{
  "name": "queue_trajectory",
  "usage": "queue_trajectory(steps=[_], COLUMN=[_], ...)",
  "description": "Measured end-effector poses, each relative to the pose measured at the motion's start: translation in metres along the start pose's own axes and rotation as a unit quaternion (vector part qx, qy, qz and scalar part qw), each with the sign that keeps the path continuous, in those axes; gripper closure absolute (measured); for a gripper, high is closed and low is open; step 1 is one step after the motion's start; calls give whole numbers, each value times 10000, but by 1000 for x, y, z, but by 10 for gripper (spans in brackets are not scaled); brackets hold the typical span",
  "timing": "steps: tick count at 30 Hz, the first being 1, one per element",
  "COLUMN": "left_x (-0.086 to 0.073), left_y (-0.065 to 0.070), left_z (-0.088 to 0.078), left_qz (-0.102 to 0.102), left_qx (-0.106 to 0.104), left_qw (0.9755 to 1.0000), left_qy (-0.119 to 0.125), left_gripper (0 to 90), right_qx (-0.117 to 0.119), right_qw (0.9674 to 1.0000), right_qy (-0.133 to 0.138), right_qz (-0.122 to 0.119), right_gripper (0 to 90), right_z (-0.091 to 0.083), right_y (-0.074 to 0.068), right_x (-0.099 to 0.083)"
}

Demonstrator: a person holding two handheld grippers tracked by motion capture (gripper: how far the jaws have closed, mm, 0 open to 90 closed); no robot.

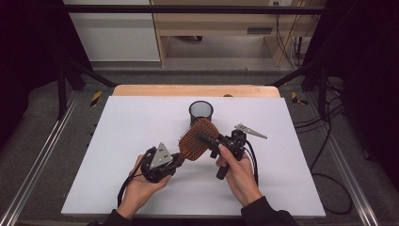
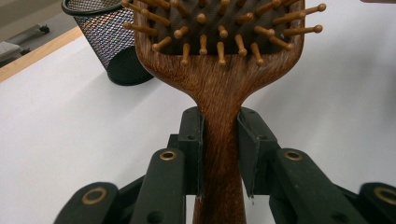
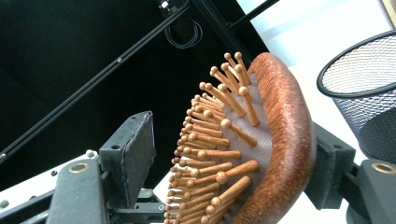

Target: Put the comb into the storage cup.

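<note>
Left tool [image 1: 175, 160]: clamped tight on the narrow wooden handle of the brown paddle hairbrush with wooden pins [image 1: 198, 139]; pads pressing both sides of the neck just below the head, as seen in the left gripper view [image 2: 220, 122].
Right tool [image 1: 207, 140]: part open, astride the head of the hairbrush [image 3: 280, 140]; one pad against the smooth wooden back, the other standing clear of the pin tips with a gap between; no squeeze on the head visible.
Hairbrush: held above the white table [image 1: 141, 141], stretching from the left tool up and across to the right tool; pins facing up toward the high camera.
Black wire-mesh cup [image 1: 201, 112]: upright on the table, just beyond the brush head and both tools; seen to the upper left of the left tool's jaws [image 2: 105, 42] and to the right of the right tool's jaws [image 3: 364, 88].
Hands: left hand [image 1: 141, 186] under the left tool, right hand [image 1: 237, 172] around the right tool's grip.
</note>
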State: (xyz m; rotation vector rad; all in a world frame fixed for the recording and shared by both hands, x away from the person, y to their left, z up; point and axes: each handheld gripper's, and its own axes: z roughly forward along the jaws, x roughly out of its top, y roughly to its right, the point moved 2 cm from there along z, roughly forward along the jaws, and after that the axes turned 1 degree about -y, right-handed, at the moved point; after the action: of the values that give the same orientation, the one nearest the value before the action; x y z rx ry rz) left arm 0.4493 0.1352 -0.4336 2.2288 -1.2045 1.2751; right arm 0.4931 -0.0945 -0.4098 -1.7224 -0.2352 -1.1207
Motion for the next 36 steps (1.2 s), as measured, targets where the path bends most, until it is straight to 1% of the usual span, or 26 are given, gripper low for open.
queue_trajectory(steps=[6, 11, 15, 16, 19, 23, 25, 28, 32, 36], left_x=[-1, -3, -4, -4, -4, -4, -3, -2, -1, -2], left_y=[-3, -4, -5, -5, -7, -7, -8, -9, -9, -9], left_z=[-1, 0, 0, 0, 0, -2, -4, -6, -7, -5], left_qz=[-63, -114, -208, -232, -281, -338, -330, -374, -478, -594], left_qx=[26, 26, 16, 8, -13, -12, -28, -25, 29, 107], left_qw=[10000, 9999, 9998, 9997, 9996, 9993, 9992, 9989, 9982, 9972], left_qy=[28, 17, 44, 59, 97, 145, 202, 296, 369, 432], left_gripper=[729, 729, 729, 729, 729, 730, 729, 730, 730, 729], right_qx=[-7, -17, -146, -182, -177, -140, -134, -174, -224, -232], right_qw=[10000, 10000, 9998, 9998, 9997, 9996, 9994, 9990, 9982, 9977], right_qy=[23, 17, 63, 73, 125, 161, 176, 201, 171, 110], right_qz=[-23, 42, -83, -84, -136, -172, -279, -351, -524, -622], right_gripper=[324, 346, 419, 427, 442, 462, 468, 476, 488, 499], right_z=[4, 7, 10, 10, 12, 15, 16, 17, 20, 25], right_y=[-4, -7, -10, -11, -13, -20, -25, -31, -38, -39], right_x=[2, 3, 2, 2, 2, 4, 5, 7, 11, 14])
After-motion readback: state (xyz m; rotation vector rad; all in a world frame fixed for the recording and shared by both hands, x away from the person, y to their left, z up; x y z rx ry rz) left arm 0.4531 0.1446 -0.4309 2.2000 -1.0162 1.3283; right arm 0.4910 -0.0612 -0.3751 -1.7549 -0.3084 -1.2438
